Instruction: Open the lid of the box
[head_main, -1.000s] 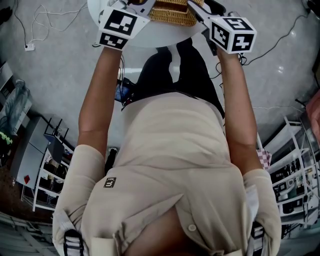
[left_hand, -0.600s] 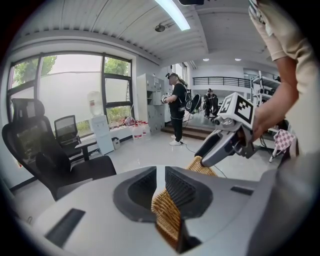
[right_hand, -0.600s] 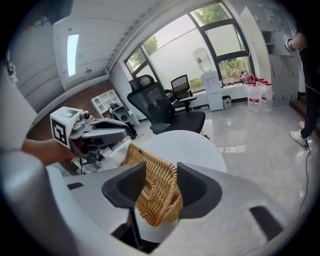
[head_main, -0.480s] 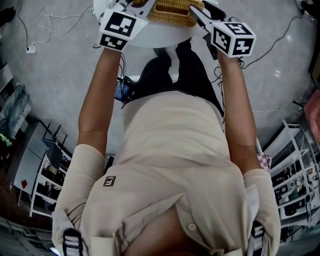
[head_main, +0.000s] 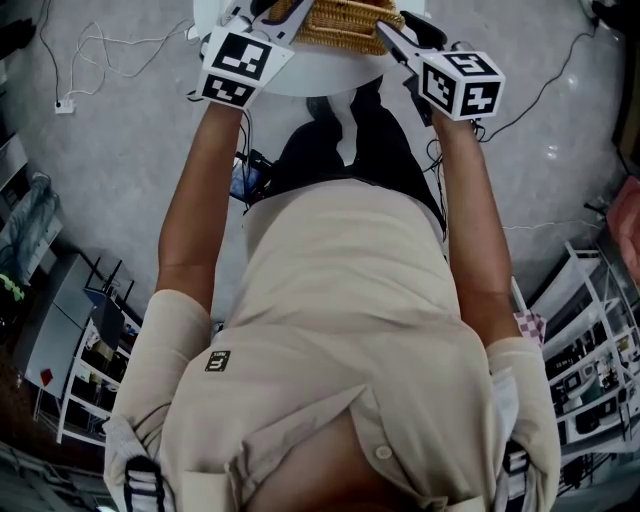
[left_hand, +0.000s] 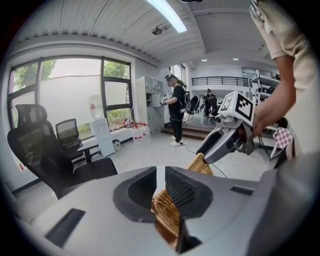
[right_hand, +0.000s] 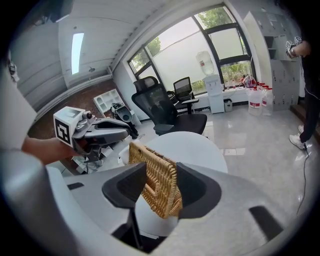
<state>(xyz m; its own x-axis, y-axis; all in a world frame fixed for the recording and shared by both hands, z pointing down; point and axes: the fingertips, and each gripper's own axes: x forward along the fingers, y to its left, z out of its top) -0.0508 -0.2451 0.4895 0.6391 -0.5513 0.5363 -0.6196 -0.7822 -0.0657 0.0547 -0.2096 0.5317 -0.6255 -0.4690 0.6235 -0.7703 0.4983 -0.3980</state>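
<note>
A woven wicker box (head_main: 345, 20) hangs between my two grippers above the round white table (head_main: 320, 75). My left gripper (head_main: 272, 10) is shut on one end; in the left gripper view the weave (left_hand: 167, 220) fills the narrow gap between its jaws (left_hand: 161, 192). The right gripper (head_main: 385, 30) holds the opposite end, and its jaws have just been closing a little on it. In the right gripper view the box (right_hand: 150, 160) sits between both pads (right_hand: 161, 187), off the table (right_hand: 200, 147). I cannot make out a lid seam.
A black office chair (right_hand: 160, 107) stands behind the table, and another (left_hand: 40, 150) at the left by the windows. A person (left_hand: 176, 107) stands far across the room. Cables (head_main: 90, 45) lie on the floor, and shelving (head_main: 590, 360) stands at my right.
Both grippers and the wicker box between them have shifted a little toward the top of the head view. Less of the white table shows below them.
</note>
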